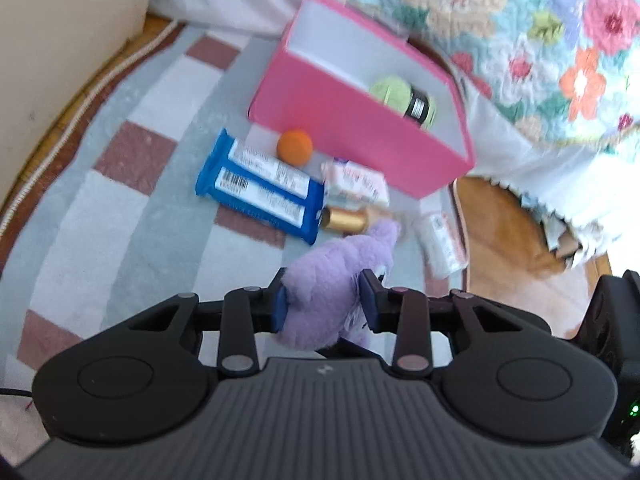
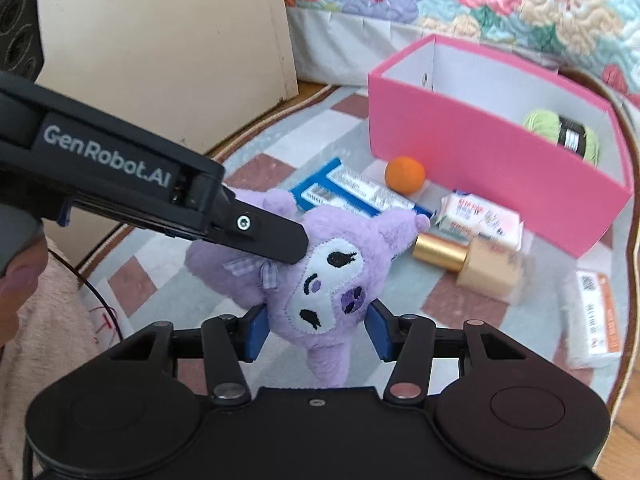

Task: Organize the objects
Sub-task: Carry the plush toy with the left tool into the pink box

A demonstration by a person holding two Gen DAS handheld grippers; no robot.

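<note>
In the left wrist view, the left tool (image 1: 326,304) is pinching a purple plush toy (image 1: 332,280) between its blue pads at the lower centre of the frame, and the toy's long axis is running from there up and to the right, its far tip pointing toward a gold-capped bottle (image 1: 346,220) lying on the checked rug (image 1: 120,200). Beyond it a blue packet (image 1: 260,184), an orange ball (image 1: 295,148) and a white pack (image 1: 356,182) are sitting just in front of a pink box (image 1: 340,120) in the upper centre, which is holding a green yarn ball (image 1: 402,100). In the right wrist view, the right tool (image 2: 318,330) is squeezing the plush toy (image 2: 320,280) at the sides of its white face, low in the centre; the face is looking toward the camera, tilted, with one ear pointing to the upper right and a limb hanging down. The left tool (image 2: 280,240) is reaching in from the left edge, gripping the toy's body beside a small checked bow (image 2: 260,272). The pink box (image 2: 480,152) is standing at the upper right.
</note>
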